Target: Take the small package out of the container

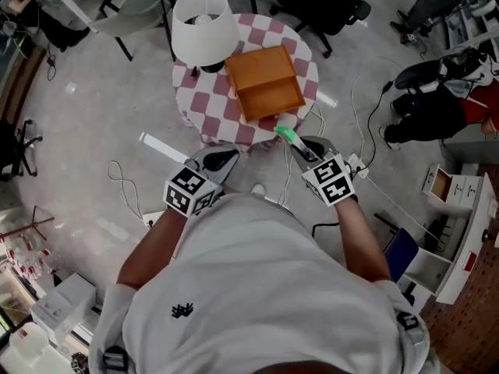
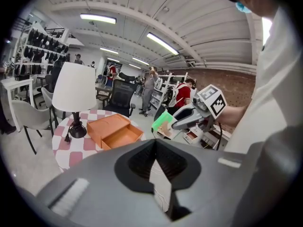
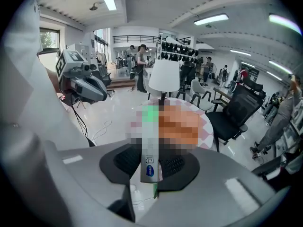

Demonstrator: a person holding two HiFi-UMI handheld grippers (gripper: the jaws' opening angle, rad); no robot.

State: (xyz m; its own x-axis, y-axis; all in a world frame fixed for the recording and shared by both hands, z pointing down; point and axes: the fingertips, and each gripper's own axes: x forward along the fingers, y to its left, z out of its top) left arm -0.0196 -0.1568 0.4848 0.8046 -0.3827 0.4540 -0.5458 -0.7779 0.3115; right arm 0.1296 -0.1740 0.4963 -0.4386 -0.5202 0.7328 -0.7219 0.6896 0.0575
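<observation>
My right gripper [image 1: 301, 151] is shut on the small package [image 1: 286, 135], a slim white sachet with a green end that sticks out past the jaws toward the table. In the right gripper view the package [image 3: 150, 145] stands upright between the jaws. The orange container [image 1: 265, 84], a box with its drawer pulled open, sits on the checked round table [image 1: 210, 123], just beyond the package. My left gripper [image 1: 221, 162] hangs at the table's near edge, shut and holding nothing. The left gripper view shows the container [image 2: 113, 131] and, to its right, the green end of the package [image 2: 162, 122].
A white-shaded lamp [image 1: 204, 28] stands on the table left of the container, its cord trailing over the cloth. Cables [image 1: 125, 185] lie on the floor around the table. Office chairs [image 1: 327, 2] and shelving [image 1: 456, 232] ring the area, with people standing farther back.
</observation>
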